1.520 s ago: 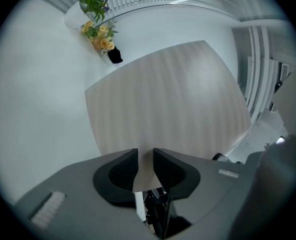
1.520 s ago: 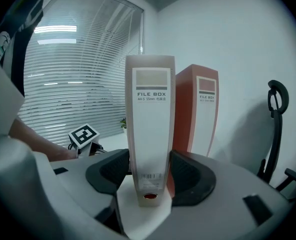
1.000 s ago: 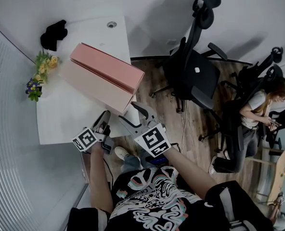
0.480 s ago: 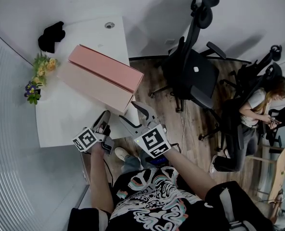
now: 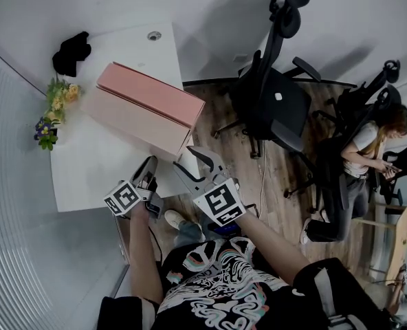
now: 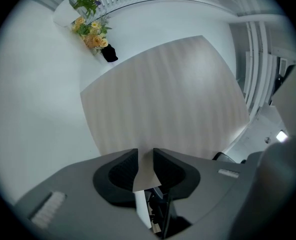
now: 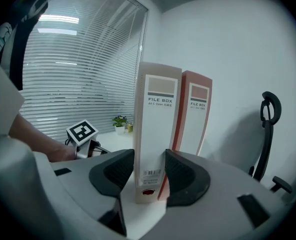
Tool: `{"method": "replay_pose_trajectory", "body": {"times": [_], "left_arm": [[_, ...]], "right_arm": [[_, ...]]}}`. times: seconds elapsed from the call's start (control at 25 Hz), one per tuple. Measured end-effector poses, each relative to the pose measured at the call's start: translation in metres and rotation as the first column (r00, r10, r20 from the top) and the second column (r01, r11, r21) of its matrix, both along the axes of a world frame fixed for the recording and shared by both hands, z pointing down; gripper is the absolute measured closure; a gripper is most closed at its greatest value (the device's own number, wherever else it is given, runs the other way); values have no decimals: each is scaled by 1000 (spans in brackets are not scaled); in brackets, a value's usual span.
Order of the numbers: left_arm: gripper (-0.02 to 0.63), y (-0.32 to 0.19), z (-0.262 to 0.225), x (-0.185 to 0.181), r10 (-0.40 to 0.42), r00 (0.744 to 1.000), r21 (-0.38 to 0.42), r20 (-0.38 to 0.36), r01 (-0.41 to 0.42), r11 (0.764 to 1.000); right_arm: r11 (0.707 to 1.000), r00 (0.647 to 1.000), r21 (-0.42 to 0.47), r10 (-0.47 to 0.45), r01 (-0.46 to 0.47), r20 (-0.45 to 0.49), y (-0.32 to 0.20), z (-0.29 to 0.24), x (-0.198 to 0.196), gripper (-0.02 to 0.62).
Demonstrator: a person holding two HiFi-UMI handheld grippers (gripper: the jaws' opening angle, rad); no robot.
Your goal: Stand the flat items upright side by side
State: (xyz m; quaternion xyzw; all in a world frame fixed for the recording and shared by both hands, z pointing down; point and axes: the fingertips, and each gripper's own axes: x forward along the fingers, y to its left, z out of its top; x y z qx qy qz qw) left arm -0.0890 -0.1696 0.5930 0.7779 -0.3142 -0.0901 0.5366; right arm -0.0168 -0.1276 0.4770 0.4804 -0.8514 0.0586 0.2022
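No working part has moved since the head views of one second and half a second earlier. The pale file box [image 7: 156, 119] and the red file box [image 7: 197, 116] stand upright in the same place on the counter [image 5: 97, 174], broad faces together, and both grippers keep their stations at its near edge. Judgement: the standing-up step is complete or nearly so, and what remains is release and withdrawal. The right gripper [image 7: 149, 166] has its jaws partly open, one on either side of the lower end of the pale file box's spine. It appears to clamp that spine, though firm contact is not certain. The left gripper [image 6: 145, 159] has its jaws nearly together, with a narrow gap and nothing held. The near lower corner of the pale file box's broad face shows through that gap, just beyond the tips. The red file box stands on the far side of the pale one, clear of both pairs of jaws.
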Motion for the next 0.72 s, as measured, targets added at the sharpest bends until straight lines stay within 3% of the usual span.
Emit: {"method": "replay_pose_trajectory", "body": {"times": [0.16,0.24,0.36,0.44,0.6,0.72], "left_arm": [[525,-1,-6,-5,5,996,80,93,-13,997],[485,4,-15,-1,47,986,137,160,-69,988],[465,13,-31,3,73,942,242,329,-158,957],[503,15,-48,-1,24,914,317,404,-165,934],[606,22,-93,-7,-73,905,442,419,-133,887],[607,36,-127,-4,-116,898,503,424,-127,855]], "right_arm": [[999,999,-2,41,-41,22,9,0,6,433],[998,996,0,70,-70,52,13,-3,12,447],[993,986,-9,122,-122,114,20,-9,25,573],[988,977,-12,151,-151,151,24,-15,35,595],[990,958,-12,140,-142,251,33,-30,43,594],[992,935,-19,122,-122,332,43,-41,48,594]]}}
